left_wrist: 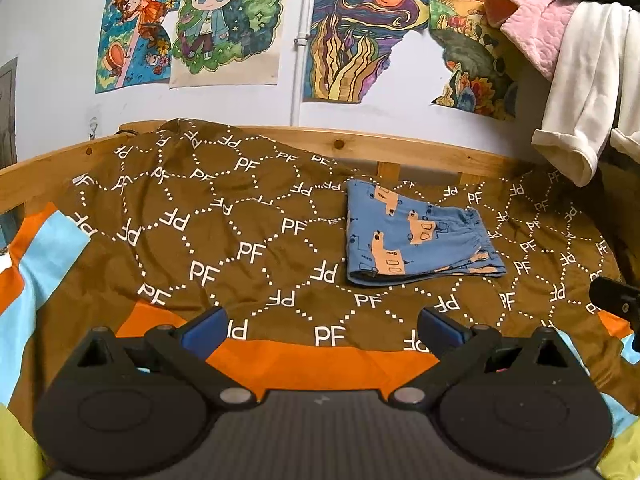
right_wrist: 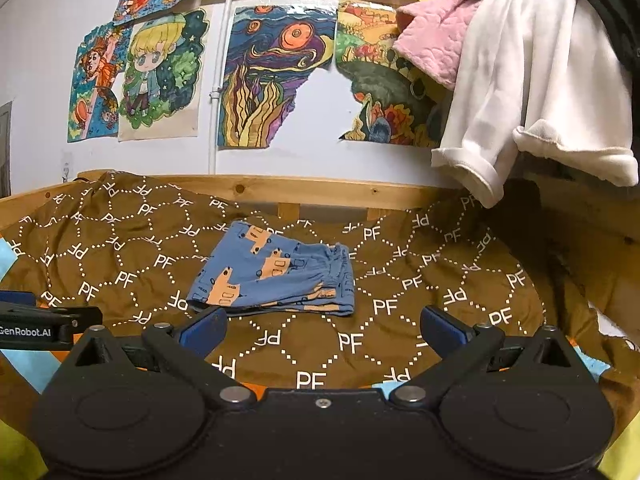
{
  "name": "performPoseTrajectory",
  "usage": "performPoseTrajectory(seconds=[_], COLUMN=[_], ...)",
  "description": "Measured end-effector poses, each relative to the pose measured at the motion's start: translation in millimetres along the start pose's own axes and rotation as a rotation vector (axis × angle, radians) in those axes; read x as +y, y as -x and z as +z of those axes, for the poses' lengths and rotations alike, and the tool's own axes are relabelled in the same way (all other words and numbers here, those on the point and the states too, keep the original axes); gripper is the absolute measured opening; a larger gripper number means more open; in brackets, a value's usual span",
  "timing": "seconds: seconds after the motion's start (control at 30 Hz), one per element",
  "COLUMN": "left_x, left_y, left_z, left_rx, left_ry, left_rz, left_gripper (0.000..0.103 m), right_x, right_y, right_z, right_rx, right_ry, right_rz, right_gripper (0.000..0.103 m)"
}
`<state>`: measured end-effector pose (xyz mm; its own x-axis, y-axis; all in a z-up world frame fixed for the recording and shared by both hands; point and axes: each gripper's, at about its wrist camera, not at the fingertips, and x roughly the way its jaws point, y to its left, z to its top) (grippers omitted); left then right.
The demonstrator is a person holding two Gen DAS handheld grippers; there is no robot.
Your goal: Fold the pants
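Note:
The blue pants [left_wrist: 416, 236] with orange vehicle prints lie folded into a flat rectangle on the brown quilt, with the elastic waistband at the right. They also show in the right wrist view [right_wrist: 276, 272]. My left gripper [left_wrist: 322, 326] is open and empty, held back from the pants and a little to their left. My right gripper [right_wrist: 322, 326] is open and empty, just short of the pants' near edge. Neither gripper touches the cloth.
The brown quilt [left_wrist: 224, 240] with white "PF" print covers the bed. A wooden rail [left_wrist: 400, 148] runs along the back under a wall of drawings. White and pink garments [right_wrist: 520, 92] hang at the right. The other gripper's body [right_wrist: 44, 328] shows at the left.

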<state>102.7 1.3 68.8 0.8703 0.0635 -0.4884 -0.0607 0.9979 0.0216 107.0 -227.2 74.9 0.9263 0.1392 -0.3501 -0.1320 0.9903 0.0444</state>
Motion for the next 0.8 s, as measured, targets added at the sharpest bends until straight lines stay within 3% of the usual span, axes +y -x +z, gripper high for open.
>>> performPoseTrajectory(seconds=[0.8], left_x=[5.3], left_y=[-0.9], left_z=[-3.3], left_rx=[0.014], left_ry=[0.0], left_rz=[0.015], left_gripper=[0.103], right_x=[-5.2], right_y=[-3.9], right_z=[-2.6], right_rx=[0.05], right_ry=[-0.038], right_rz=[0.004], right_gripper=[0.102])
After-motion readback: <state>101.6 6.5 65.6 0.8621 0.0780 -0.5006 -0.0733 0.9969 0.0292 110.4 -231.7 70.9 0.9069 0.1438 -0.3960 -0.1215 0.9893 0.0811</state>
